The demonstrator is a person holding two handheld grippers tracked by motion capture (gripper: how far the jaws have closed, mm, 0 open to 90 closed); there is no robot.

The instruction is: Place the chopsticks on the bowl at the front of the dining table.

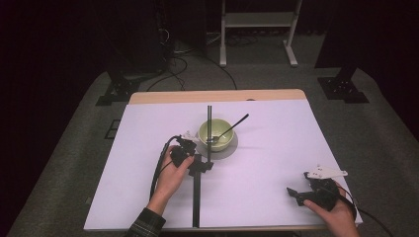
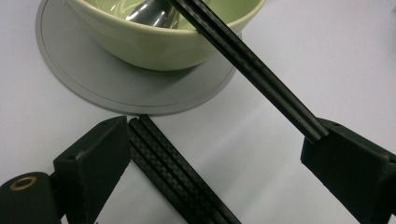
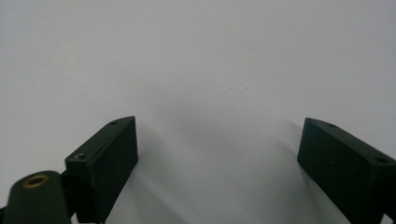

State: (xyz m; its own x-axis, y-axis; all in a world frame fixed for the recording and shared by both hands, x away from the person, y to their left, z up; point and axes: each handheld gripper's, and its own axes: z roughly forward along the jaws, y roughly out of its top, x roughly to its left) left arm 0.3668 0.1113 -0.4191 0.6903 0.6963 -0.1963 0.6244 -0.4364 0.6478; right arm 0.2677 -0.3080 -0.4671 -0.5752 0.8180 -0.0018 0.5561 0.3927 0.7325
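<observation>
My left gripper (image 1: 197,160) sits near the middle of the table (image 1: 276,197), just in front of the green bowl (image 1: 215,134). Its jaws are open wide. In my left gripper view, two long black sticks show. One black stick (image 2: 177,175) lies flat on the white table and runs right beside one jaw, touching its edge or very nearly (I cannot tell which). The other black stick (image 2: 247,65) rests on the other jaw's tip and slants up over the rim of the bowl (image 2: 140,44). In the high view, the flat stick (image 1: 196,202) runs toward me, and the second stick (image 1: 209,131) points away across the bowl.

The bowl stands on a round grey mat (image 2: 116,86). A spoon (image 1: 230,128) lies in the bowl, with its dark handle sticking out over the far right rim. In my left gripper view I see a shiny bit of the spoon (image 2: 149,11) inside the bowl.

My right gripper (image 1: 296,195) is well apart from all that, near the table's right front corner. Its jaws are open too, with bare white table (image 3: 210,70) between them.
</observation>
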